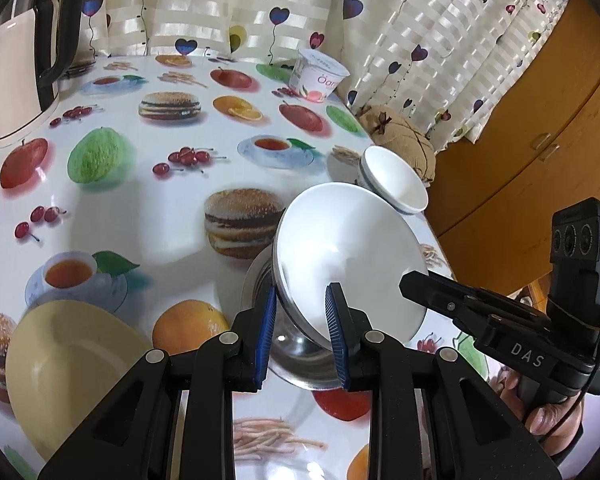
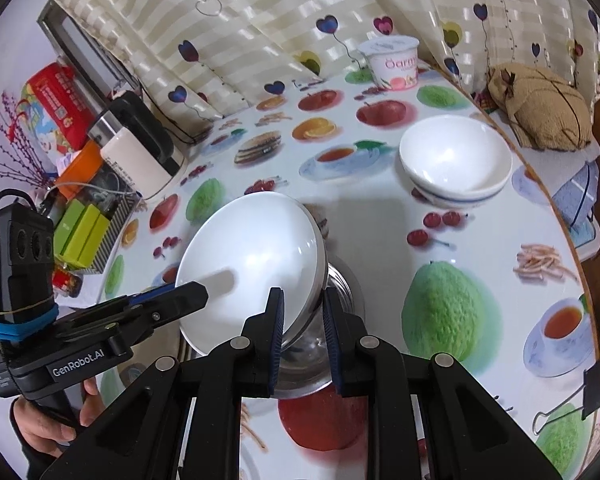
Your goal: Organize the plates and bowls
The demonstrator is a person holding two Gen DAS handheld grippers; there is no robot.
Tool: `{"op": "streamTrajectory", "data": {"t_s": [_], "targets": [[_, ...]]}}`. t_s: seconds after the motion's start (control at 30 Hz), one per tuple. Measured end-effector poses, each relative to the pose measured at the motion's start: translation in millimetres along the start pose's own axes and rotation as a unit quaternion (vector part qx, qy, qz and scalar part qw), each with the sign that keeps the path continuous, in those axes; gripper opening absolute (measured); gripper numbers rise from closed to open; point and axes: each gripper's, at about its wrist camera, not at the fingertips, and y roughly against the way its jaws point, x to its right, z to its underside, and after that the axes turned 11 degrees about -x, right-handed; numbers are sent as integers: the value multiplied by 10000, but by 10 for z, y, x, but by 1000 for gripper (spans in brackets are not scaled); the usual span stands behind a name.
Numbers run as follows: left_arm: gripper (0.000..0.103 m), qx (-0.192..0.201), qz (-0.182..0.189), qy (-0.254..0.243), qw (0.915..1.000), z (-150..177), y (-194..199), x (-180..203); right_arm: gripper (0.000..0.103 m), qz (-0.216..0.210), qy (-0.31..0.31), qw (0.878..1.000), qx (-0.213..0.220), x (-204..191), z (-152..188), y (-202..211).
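A white bowl [image 1: 348,256] [image 2: 252,260] hangs tilted above the fruit-print table, nested in a steel bowl [image 1: 300,360] [image 2: 312,356]. My left gripper [image 1: 300,336] is shut on the near rim of the pair, one blue pad inside the white bowl and one outside. My right gripper [image 2: 302,336] is shut on the opposite rim in the same way. Each gripper appears side-on in the other's view, the right gripper [image 1: 410,284] and the left gripper [image 2: 202,294] both at the bowl's edge. A short stack of white bowls with a blue stripe [image 1: 396,184] [image 2: 456,160] stands near the table's right edge. A yellow plate [image 1: 72,364] lies at lower left.
An electric kettle [image 1: 20,72] [image 2: 140,148] stands at the back left and a yogurt tub [image 1: 320,76] [image 2: 392,64] by the curtain. A burlap pouch [image 1: 400,140] [image 2: 540,104] lies past the bowl stack. A binder clip [image 2: 572,400] sits at the table's right edge.
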Motion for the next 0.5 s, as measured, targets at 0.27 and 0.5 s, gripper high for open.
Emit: {"op": "streamTrajectory", "data": {"t_s": [0.27, 0.5], "targets": [[26, -212, -59, 53, 9997, 2, -155, -67, 19, -17, -64, 9998, -181, 67, -5, -141], [26, -343, -26, 48, 9994, 4, -254, -102, 21, -5, -47, 9996, -262, 108, -8, -211]]}}
